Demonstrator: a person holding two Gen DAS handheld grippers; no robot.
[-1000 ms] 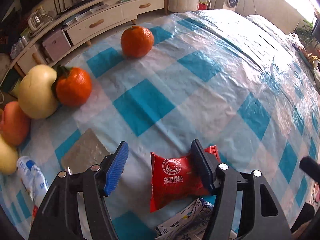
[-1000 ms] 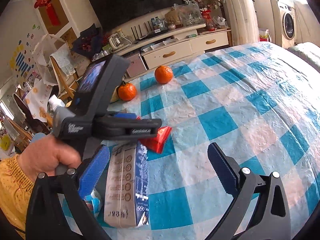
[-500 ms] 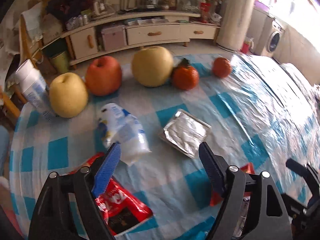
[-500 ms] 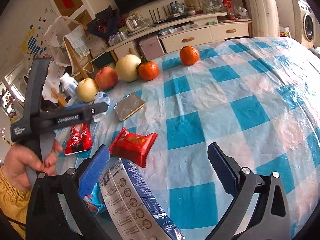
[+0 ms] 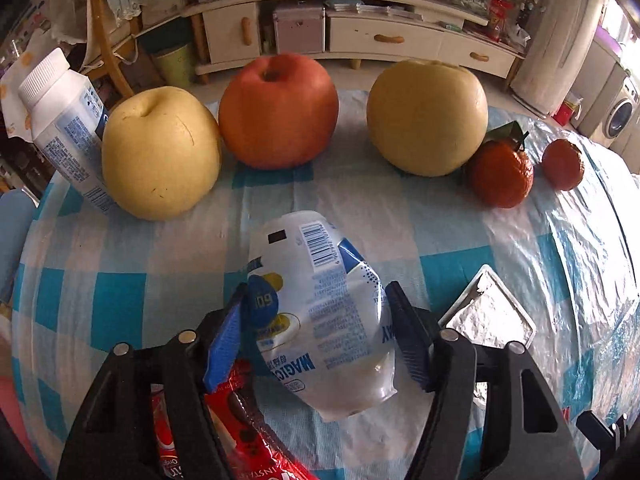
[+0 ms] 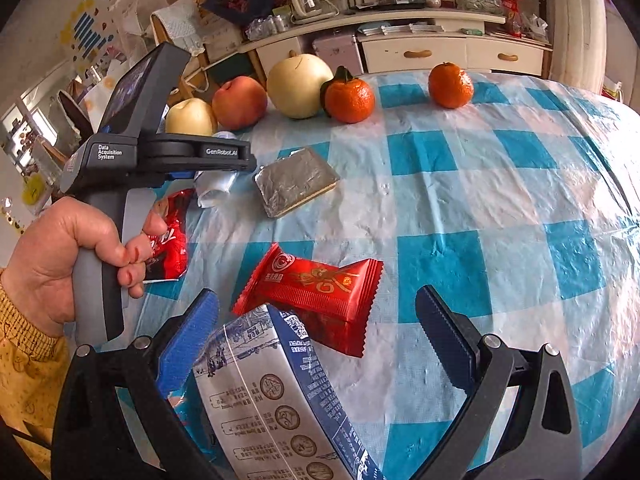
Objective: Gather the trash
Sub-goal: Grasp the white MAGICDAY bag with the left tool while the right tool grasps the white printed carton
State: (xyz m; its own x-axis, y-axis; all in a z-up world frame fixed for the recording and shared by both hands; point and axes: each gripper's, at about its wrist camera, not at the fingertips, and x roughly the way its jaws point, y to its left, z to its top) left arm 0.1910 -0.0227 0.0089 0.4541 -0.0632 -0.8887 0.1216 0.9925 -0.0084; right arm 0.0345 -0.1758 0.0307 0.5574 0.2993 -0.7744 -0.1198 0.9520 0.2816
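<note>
My left gripper [image 5: 316, 332] is closed around a crumpled white and blue plastic wrapper [image 5: 320, 304] on the checked tablecloth; both pads touch its sides. A red snack wrapper [image 5: 240, 432] lies under the left finger. In the right wrist view the left gripper [image 6: 216, 172] sits over that white wrapper [image 6: 212, 188], beside a red wrapper [image 6: 168, 236]. My right gripper [image 6: 316, 336] is open; a blue and white milk carton [image 6: 276, 400] lies tilted between its fingers, touching neither pad clearly. A red snack packet [image 6: 312, 288] lies just ahead of it.
A foil-wrapped block [image 6: 296, 186] [image 5: 488, 320] lies mid-table. Two yellow pears [image 5: 160, 156], a red apple [image 5: 278, 110] and two tangerines [image 5: 500, 176] line the far edge, with a white bottle [image 5: 60, 120] at far left. A cabinet [image 6: 420, 52] stands beyond the table.
My left gripper swung left from the red packet, moved forward to the white wrapper and closed on it. The right gripper stayed open over the carton.
</note>
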